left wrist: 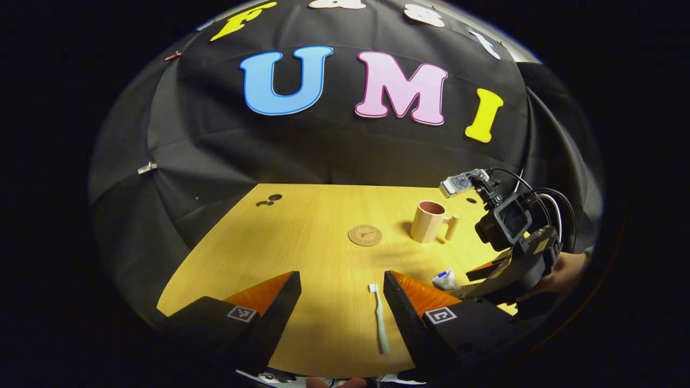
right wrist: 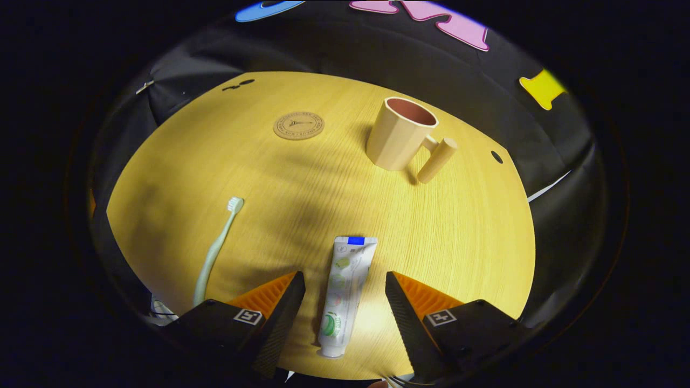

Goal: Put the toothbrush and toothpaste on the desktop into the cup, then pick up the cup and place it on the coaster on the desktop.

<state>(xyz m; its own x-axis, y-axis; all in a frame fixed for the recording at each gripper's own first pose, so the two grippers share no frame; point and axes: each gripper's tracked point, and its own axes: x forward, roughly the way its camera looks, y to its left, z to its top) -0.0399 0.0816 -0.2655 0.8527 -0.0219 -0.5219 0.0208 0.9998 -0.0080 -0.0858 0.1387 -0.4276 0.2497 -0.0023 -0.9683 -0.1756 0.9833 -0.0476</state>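
Two grippers hang over a yellow wooden table [right wrist: 474, 231] backed by black cloth. In the left gripper view, the left gripper [left wrist: 342, 293] has its jaws spread wide apart with nothing between them but bare wood and the toothbrush [left wrist: 380, 318], which lies flat on the table between the fingers, just beside the right-hand one, bristle end pointing away toward the far side. Farther off in that view, the right gripper [left wrist: 488, 272] sits low over the table's right side, held by a hand [left wrist: 563, 275], with the crimped end of the toothpaste [left wrist: 445, 279] peeking out just beside it. In the right gripper view, the right gripper [right wrist: 345, 293] is likewise spread wide, and the toothpaste [right wrist: 345, 291] lies flat on the table in the gap between its fingers, touching neither as far as I can see, cap end nearest the camera and flat end pointing toward the cup. The toothbrush [right wrist: 215, 250] lies well to the left of the tube there, its bristles at the far end. The cup [right wrist: 399, 134] stands upright and empty toward the back right of the table, its peg-like handle [right wrist: 436, 160] sticking out to the right. The round coaster [right wrist: 298, 125] lies flat to the cup's left, apart from it, with nothing on it.
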